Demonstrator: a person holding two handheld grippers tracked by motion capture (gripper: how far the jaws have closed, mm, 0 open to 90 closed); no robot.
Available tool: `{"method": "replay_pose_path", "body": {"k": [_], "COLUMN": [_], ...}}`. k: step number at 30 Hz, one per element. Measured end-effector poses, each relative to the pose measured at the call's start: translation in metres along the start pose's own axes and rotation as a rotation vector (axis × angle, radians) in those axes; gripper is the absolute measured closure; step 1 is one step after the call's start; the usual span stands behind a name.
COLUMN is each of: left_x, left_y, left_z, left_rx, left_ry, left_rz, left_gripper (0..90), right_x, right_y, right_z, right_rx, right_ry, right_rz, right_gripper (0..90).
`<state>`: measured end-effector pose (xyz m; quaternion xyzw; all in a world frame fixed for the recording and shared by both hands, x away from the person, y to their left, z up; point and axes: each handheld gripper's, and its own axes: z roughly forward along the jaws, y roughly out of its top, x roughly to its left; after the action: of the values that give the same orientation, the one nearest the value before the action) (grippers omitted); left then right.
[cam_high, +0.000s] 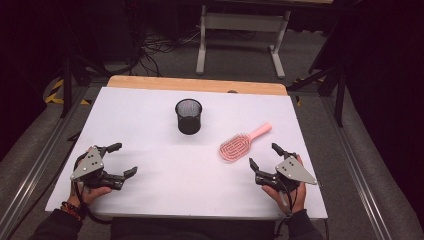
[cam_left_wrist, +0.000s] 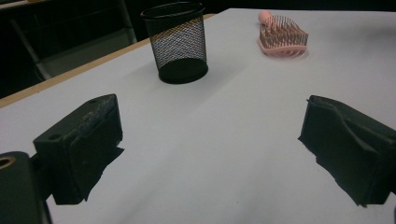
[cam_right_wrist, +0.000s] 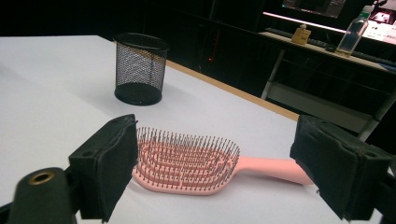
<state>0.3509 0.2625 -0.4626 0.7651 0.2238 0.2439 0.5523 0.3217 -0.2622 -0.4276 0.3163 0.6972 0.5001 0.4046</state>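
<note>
A pink hairbrush (cam_high: 239, 144) lies bristles up on the white table (cam_high: 150, 115), right of centre, its handle pointing to the far right. A black mesh cup (cam_high: 188, 116) stands upright near the middle. My right gripper (cam_high: 263, 156) rests open at the front right, just short of the brush; in the right gripper view the hairbrush (cam_right_wrist: 187, 161) lies beyond the wide-apart jaws, the mesh cup (cam_right_wrist: 140, 69) farther off. My left gripper (cam_high: 123, 159) is open at the front left with nothing between its jaws. From there the cup (cam_left_wrist: 177, 42) and hairbrush (cam_left_wrist: 282, 39) lie far ahead.
A wooden strip (cam_high: 197, 84) edges the table's far side. Beyond it stands a grey table frame (cam_high: 240, 35) on the floor. Metal rails (cam_high: 355, 165) run along both sides. A bottle (cam_right_wrist: 352, 35) stands on a desk in the background.
</note>
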Motion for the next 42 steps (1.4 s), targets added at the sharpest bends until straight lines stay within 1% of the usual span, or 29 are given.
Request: {"method": "replay_pose_path", "body": {"k": [4,12,13,14,16,18,19,21,22,23,24,25,27,28,30,31,33,35,36,38,42], "left_x": [-0.002,-0.001,-0.001,-0.001,-0.002,-0.003,-0.003,-0.004,-0.004,-0.004,-0.003,-0.002,-0.002,-0.001,-0.001,-0.002,-0.002,-0.003,-0.003,-0.003,-0.003], "left_y": [0.0,-0.002,-0.002,-0.003,-0.003,-0.002,-0.002,-0.002,-0.002,-0.002,-0.002,-0.002,-0.002,-0.002,-0.003,-0.003,-0.003,-0.003,-0.003,-0.003,-0.004], "left_z": [0.0,-0.002,-0.002,-0.003,-0.002,-0.002,-0.002,-0.001,-0.002,-0.002,-0.002,-0.002,-0.002,-0.002,-0.001,-0.001,-0.002,-0.002,-0.002,-0.002,-0.001], "left_rx": [0.003,0.008,0.013,0.013,0.01,0.021,0.023,0.028,0.029,0.029,0.024,0.019,0.019,0.023,0.025,0.027,0.029,0.03,0.03,0.03,0.034], "left_ry": [-0.004,-0.008,-0.008,-0.009,-0.009,-0.012,-0.014,-0.007,-0.005,-0.005,-0.003,0.0,0.0,-0.001,-0.002,-0.002,-0.007,-0.004,-0.004,-0.003,-0.005], "left_rz": [0.003,0.0,0.005,0.005,0.004,0.009,0.011,0.018,0.024,0.024,0.02,0.017,0.011,0.008,0.009,0.011,0.011,0.011,0.011,0.01,0.008], "left_gripper": [6.4,6.4,6.4,6.4,6.4,6.4,6.4,6.4,6.4,6.4,6.4,6.4,6.5,6.5,6.5,6.5,6.5,6.5,6.5,6.5,6.6], "right_x": [-0.001,-0.003,-0.004,-0.005,-0.006,-0.007,-0.008,-0.01,-0.011,-0.011,-0.013,-0.016,-0.019,-0.019,-0.023,-0.024,-0.026,-0.029,-0.029,-0.035,-0.045], "right_y": [0.0,0.0,0.0,0.001,0.001,0.002,0.003,0.006,0.008,0.008,0.01,0.012,0.013,0.014,0.016,0.017,0.019,0.021,0.021,0.026,0.033], "right_z": [-0.001,0.002,0.002,0.003,0.003,0.003,0.003,0.004,0.004,0.004,0.004,0.005,0.008,0.009,0.012,0.014,0.017,0.021,0.021,0.028,0.041], "right_rx": [-0.004,-0.003,-0.002,-0.004,-0.002,-0.001,0.009,0.012,0.01,0.01,0.004,0.001,0.01,0.018,0.023,0.03,0.041,0.055,0.055,0.066,0.083], "right_ry": [-0.001,-0.003,-0.001,-0.013,-0.018,-0.018,-0.016,-0.018,-0.021,-0.021,-0.014,-0.004,0.005,0.008,0.029,0.031,0.038,0.038,0.038,0.041,0.029], "right_rz": [-0.001,0.013,0.018,0.014,0.018,0.015,0.014,0.008,0.016,0.016,0.026,0.032,0.027,0.027,0.04,0.042,0.034,0.022,0.022,0.017,0.008], "right_gripper": [16.0,20.3,21.5,24.5,26.4,35.4,37.4,45.6,48.3,48.3,52.9,61.1,68.6,70.3,76.9,80.0,85.6,88.9,88.9,89.8,89.9]}}
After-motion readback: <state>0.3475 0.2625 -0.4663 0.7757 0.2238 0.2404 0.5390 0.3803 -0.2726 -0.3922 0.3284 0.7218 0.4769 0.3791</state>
